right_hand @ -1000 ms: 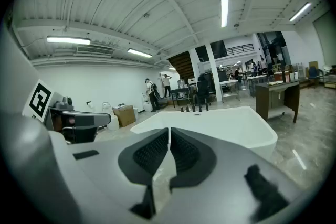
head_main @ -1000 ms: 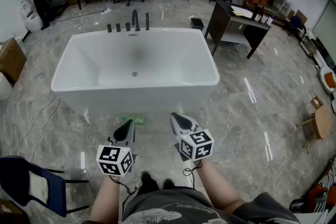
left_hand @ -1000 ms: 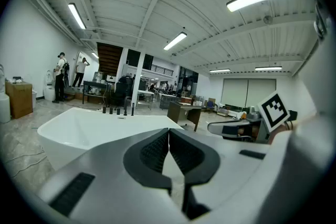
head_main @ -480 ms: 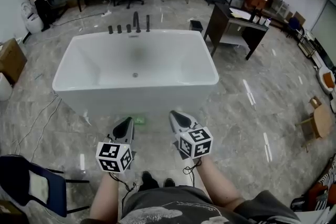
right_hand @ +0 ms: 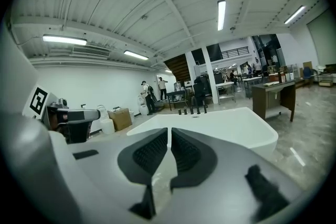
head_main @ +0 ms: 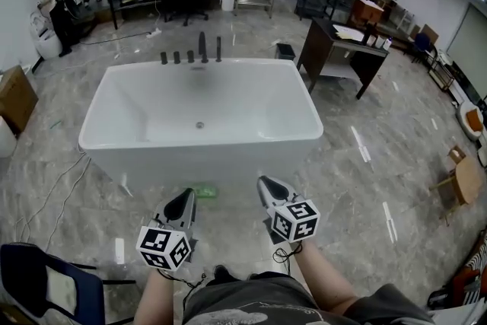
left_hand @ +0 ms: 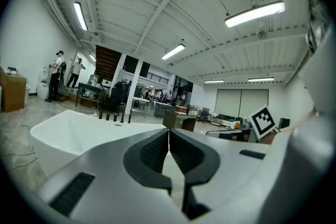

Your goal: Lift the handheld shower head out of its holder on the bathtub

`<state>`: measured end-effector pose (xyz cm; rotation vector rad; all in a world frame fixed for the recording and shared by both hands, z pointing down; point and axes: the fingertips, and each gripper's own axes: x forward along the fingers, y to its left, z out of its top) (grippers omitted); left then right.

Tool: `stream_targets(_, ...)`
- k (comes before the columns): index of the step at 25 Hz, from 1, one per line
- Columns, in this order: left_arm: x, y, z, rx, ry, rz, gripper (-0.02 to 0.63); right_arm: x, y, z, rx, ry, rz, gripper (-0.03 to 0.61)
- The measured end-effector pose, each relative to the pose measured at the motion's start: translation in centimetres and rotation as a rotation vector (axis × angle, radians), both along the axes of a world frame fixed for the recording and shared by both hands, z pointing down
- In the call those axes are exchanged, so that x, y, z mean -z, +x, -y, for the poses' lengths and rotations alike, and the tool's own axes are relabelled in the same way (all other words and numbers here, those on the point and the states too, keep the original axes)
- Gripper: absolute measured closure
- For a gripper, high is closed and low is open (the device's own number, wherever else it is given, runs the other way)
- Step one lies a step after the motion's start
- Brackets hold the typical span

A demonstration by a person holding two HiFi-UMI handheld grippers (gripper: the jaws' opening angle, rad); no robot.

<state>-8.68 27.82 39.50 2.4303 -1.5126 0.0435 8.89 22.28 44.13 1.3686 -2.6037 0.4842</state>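
The handheld shower head [head_main: 218,49] looks to be the slim dark stick at the right end of the fittings on the far rim of the bathtub [head_main: 175,164]. Its long axis is upright and its top points at the ceiling. Your left gripper [head_main: 183,202] and right gripper [head_main: 268,186] hover well short of the tub's near wall, fingers pressed together on nothing. Reach in with them shut and you'll likely knock it. The taller spout [head_main: 202,46] just beside it is easily grabbed instead, and a sideways pull could jam it in its holder.
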Motion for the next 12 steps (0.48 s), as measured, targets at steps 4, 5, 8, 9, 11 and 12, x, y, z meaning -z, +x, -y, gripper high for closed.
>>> stream_targets(4,-0.9,-2.4,2.7,0.012,-0.019,-0.005,0.598,-0.6,-0.1,1.6,-0.056,-0.023,0.017,0.543)
stream_targets(5,-1.2,-2.5,3.3,0.012,-0.026,-0.007,0.598,-0.8,0.0,2.0,-0.061,-0.027,0.017,0.543)
stream_targets(8,-2.2,-2.3,5.0,0.006,-0.044,0.002,0.598,-1.7,0.8,3.6,-0.068,-0.035,0.001,0.543)
stream_targets(9,-2.5,-2.1,5.6,0.007,-0.050,0.006,0.598,-2.0,1.1,4.3,-0.070,-0.040,0.002,0.543)
stream_targets(11,-2.8,-1.7,7.0,0.012,-0.063,0.008,0.598,-2.5,1.6,5.9,-0.073,-0.053,0.013,0.543)
stream_targets(12,-2.9,-1.6,7.7,0.014,-0.068,0.010,0.598,-2.9,1.7,6.9,-0.071,-0.060,0.020,0.542)
